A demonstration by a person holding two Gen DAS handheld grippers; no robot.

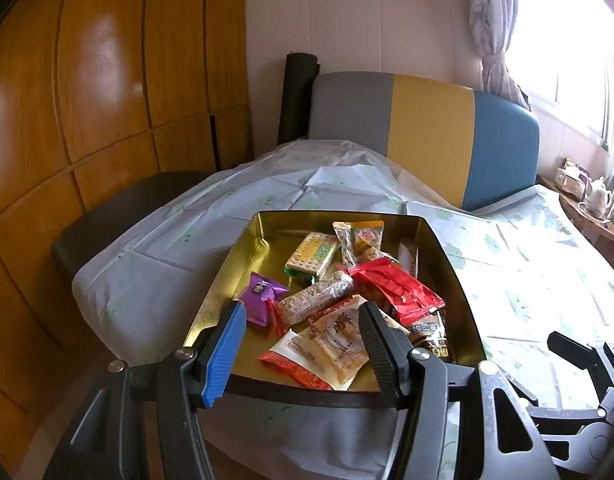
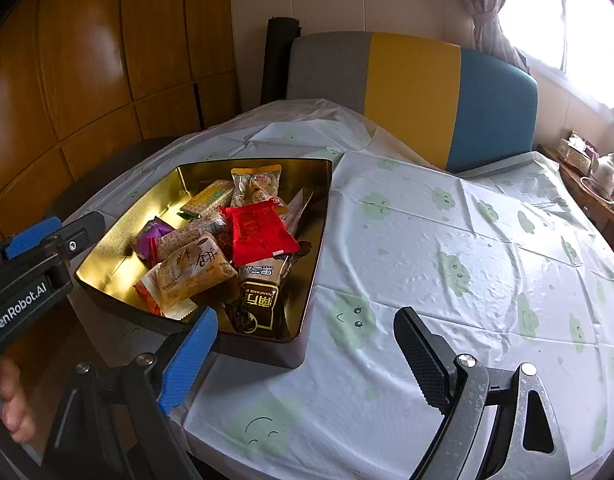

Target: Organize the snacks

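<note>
Snacks (image 2: 227, 240) are all piled in a gold-lined tin (image 2: 107, 252) that sits on the table (image 2: 447, 240), toward its near left edge, on a white cloth printed with little green smiley clouds. From my left gripper's camera I can pick out a purple packet (image 1: 261, 294) at the left of the pile, a seed bar in clear wrap (image 1: 317, 300) right next to it, a cracker pack with a green label (image 1: 311, 256) further back, a clear bag with an orange top (image 1: 357, 238) behind that, and a red foil bag (image 1: 395, 288) on the right side lying over the others. Closest to me there's a beige pastry packet (image 1: 339, 344) on top of a red-and-white wrapper (image 1: 295, 360), and a dark brown packet (image 2: 261, 304) at the near right corner. My left gripper (image 1: 301, 348) hangs over the near rim of the tin with its jaws spread apart, nothing pinched, blue pad on one side and black pad on the other. My right gripper (image 2: 307, 356) is off to the right of the tin over bare cloth, jaws wide and empty too. Behind the table there's a chair back in grey, yellow and blue (image 2: 411, 96), wood panelling (image 2: 87, 60) on the left, and a bright window with a tied curtain (image 2: 487, 12) on the right.
</note>
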